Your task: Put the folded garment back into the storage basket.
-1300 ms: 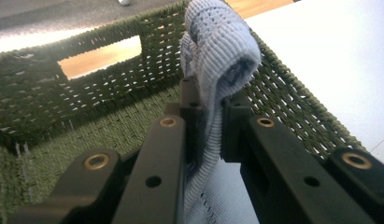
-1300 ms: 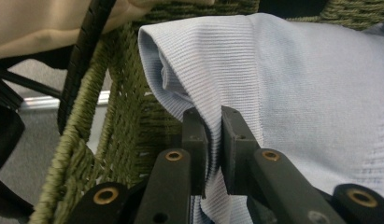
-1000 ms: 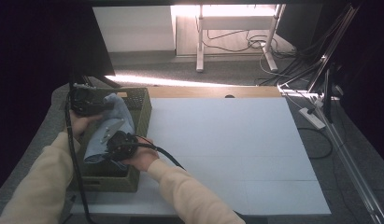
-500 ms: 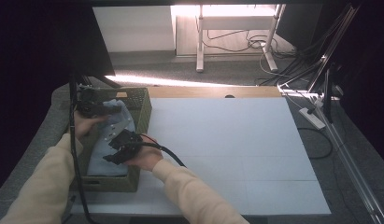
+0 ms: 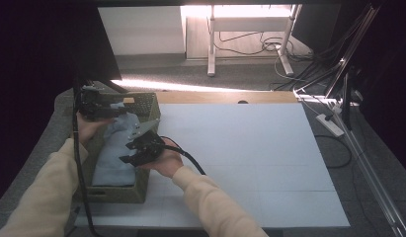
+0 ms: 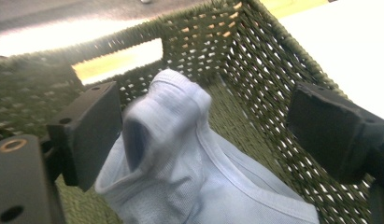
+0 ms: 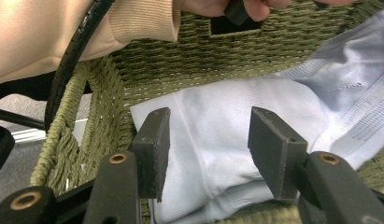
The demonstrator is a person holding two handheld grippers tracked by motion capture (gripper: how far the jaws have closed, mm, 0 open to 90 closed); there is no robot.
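The left claw (image 6: pixel 199 135) is standing wide apart at the left of the left gripper view, its jaws having just been opening, and nothing is being pinched between them. A raised fold of the pale blue cloth (image 6: pixel 180 154) is sitting in the gap, lying just beside the left pad without being pressed by either one. In the high view the left claw (image 5: pixel 111 109) is hovering over the far end of the basket (image 5: pixel 146 101), in the upper left part of the frame.

The right claw (image 7: pixel 206 149) is standing about half open at the bottom of the right gripper view, its jaws having opened within the last moment. Its pads are gripping nothing; the cloth (image 7: pixel 213 135) is lying beneath and beyond them. In the high view the right claw (image 5: pixel 130 157) is hanging over the right rim of the basket, left of centre.

The green woven basket (image 7: pixel 147 60) is holding the cloth, which is lying crumpled along its floor and rising against the far wall (image 6: pixel 255 60). Whether anything is lying under the cloth cannot be told.

The basket is resting at the left edge of the white counter (image 5: pixel 250 148), whose sheet is stretching away to the right.
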